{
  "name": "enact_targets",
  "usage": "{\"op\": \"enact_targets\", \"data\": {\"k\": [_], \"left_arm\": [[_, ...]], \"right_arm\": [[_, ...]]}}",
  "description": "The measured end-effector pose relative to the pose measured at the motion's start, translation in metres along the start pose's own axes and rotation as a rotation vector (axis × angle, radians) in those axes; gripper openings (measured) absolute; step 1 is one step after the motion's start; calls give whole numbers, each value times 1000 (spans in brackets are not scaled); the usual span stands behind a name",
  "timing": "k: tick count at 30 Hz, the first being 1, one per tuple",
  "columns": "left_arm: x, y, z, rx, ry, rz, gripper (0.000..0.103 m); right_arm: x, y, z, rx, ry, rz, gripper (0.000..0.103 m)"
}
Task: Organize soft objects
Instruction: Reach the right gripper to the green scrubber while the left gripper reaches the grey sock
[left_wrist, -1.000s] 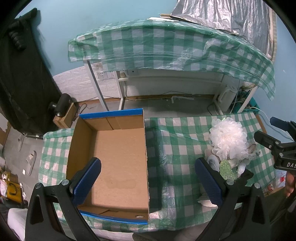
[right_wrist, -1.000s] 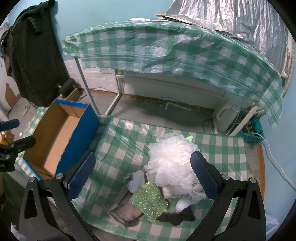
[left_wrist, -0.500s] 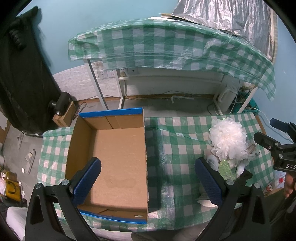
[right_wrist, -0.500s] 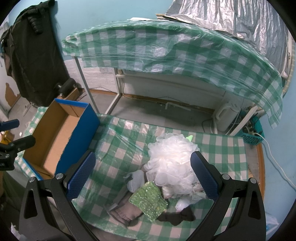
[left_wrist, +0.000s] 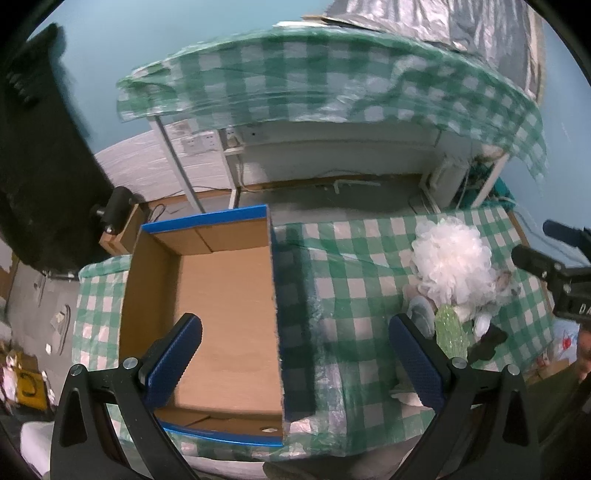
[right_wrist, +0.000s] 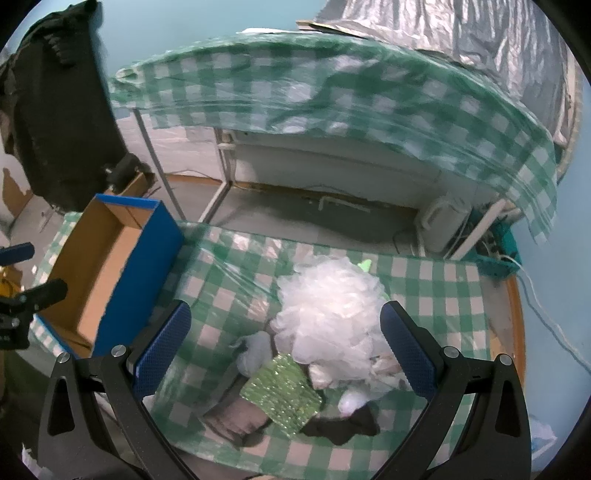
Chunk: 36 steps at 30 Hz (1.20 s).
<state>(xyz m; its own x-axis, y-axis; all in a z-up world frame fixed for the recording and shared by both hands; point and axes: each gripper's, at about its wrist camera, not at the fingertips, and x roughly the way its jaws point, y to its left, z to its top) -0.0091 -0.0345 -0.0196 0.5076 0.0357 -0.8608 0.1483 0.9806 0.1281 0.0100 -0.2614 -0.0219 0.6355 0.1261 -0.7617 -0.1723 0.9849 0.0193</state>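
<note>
A pile of soft things lies on the green checked table (right_wrist: 236, 258): a white mesh bath pouf (right_wrist: 332, 314), a green glittery sponge (right_wrist: 282, 393), a grey cloth (right_wrist: 236, 421), a black cloth (right_wrist: 343, 428) and small white pieces. My right gripper (right_wrist: 284, 347) is open and empty above the pile. An open cardboard box with blue edges (left_wrist: 221, 314) stands empty to the left. My left gripper (left_wrist: 295, 358) is open and empty above the box's right wall. The pouf (left_wrist: 450, 266) and sponge (left_wrist: 448, 328) also show in the left wrist view.
A second checked table (left_wrist: 332, 85) stands behind, with silver foil sheeting (right_wrist: 461, 33) on top. A white kettle (right_wrist: 443, 221) and cables sit on the floor beyond. A black garment (right_wrist: 55, 110) hangs at the left. Clutter lies on the floor at the far left.
Both grippers have shifted slightly; the views are a little blurred now. Nothing on the table has moved, and both grippers stay open.
</note>
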Motion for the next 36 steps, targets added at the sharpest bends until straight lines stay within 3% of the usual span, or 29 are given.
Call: {"op": "enact_targets", "data": {"k": [1,2,3,10,16,22,36], "left_arm": [[3,-12,-3,21,15,-7,102],[5,-8,-2,10,-39,-15,102],[7,-10,-2,13,-45,-19,102],[31,-27,-10,43,126,-58,102],[55,-38,-14,66,182,-52,102],[78,-55,-22,132,197,-18,102],[108,-76,-36,182,225,-35,102]], "right_arm": [[0,-2,-1,4,2,0,101],[1,-4,-2,7,5,-2,101],[1,-6,-4,8,9,-5,101],[16,-13,-20,-5,68,-1,101],[34,-17,-38,4,142,58,101],[46,-17,-53,-12,176,84,101],[87,-18,-81,-36,285,110,101]]}}
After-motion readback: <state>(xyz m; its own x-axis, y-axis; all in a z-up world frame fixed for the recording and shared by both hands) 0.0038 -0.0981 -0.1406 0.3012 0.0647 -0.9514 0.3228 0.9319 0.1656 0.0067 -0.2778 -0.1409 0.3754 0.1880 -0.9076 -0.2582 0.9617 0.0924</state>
